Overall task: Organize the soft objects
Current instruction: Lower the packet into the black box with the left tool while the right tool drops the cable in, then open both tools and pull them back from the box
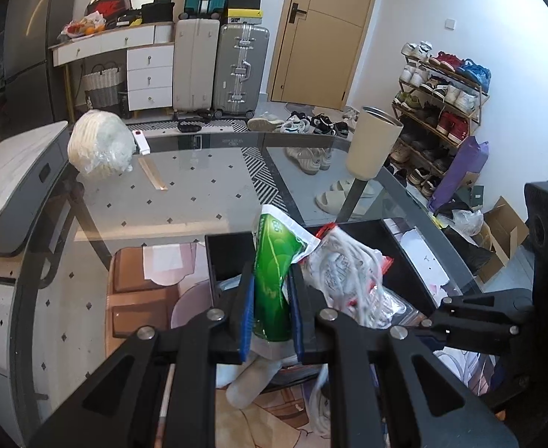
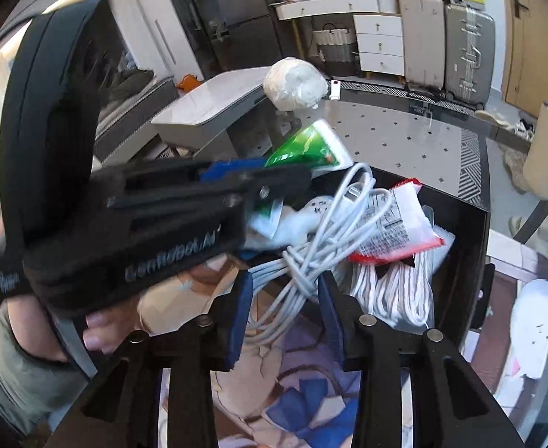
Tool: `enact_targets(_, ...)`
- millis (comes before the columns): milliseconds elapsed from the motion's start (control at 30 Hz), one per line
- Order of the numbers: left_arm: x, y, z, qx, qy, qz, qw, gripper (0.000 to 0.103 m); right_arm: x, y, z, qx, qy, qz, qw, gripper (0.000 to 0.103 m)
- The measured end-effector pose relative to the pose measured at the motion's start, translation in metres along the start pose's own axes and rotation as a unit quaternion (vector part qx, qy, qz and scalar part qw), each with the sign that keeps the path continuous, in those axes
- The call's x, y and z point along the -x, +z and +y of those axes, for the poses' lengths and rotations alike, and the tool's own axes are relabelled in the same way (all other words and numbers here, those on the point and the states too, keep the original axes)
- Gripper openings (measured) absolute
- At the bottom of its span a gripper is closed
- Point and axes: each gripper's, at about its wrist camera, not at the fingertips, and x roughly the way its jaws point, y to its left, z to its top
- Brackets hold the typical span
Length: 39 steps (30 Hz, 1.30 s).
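Observation:
My left gripper [image 1: 272, 276] is shut on a green and white packet [image 1: 274, 254], which stands upright over the open black box [image 1: 229, 257] on the glass table. The packet's white end sticks out past the fingers. A clear bag of white cord with a red and white label [image 1: 345, 261] lies in the box beside it. In the right wrist view my right gripper [image 2: 285, 287] grips a coiled white cable bundle [image 2: 304, 261] between its blue pads [image 2: 242, 310], just above the box's near side. Loose loops hang below the pads. The left gripper [image 2: 274, 177] crosses in front with the green packet [image 2: 304, 149].
A cream cup [image 1: 373, 142] stands at the glass table's [image 1: 199, 186] far right edge. A white bundle in clear plastic [image 1: 100, 145] sits far left, with a wooden strip [image 1: 152, 179] near it. A grey side unit [image 1: 16, 171] adjoins the table. A person's hand [image 2: 98, 332] holds the left gripper.

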Motion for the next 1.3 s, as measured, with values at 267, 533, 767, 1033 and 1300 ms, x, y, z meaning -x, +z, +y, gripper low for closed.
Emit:
enact_targets(267, 0.003, 0.0, 0.007, 0.008, -0.012, -0.003, 0.9999, 0.015, 0.026, 0.017, 0.0, 0.029, -0.088, -0.057, 0.994, 0.014)
enact_targets(533, -0.008, -0.001, -0.006, -0.011, -0.011, 0.011, 0.9998, 0.015, 0.023, 0.019, -0.009, 0.081, -0.192, -0.054, 0.977, 0.013)
enact_targets(767, -0.032, -0.007, -0.005, -0.014, -0.003, 0.037, 0.9992, 0.018, -0.005, 0.015, -0.028, 0.068, -0.182, -0.023, 0.981, 0.012)
enact_targets(1033, -0.033, -0.012, -0.007, -0.025, 0.005, 0.02, 0.9995, 0.042, -0.011, 0.009, -0.036, 0.047, -0.157, -0.019, 0.986, 0.014)
enact_targets(1300, 0.023, -0.027, 0.0, 0.0, 0.035, -0.079, 0.9963, 0.095, 0.038, -0.011, -0.032, 0.005, -0.119, -0.13, 0.984, 0.077)
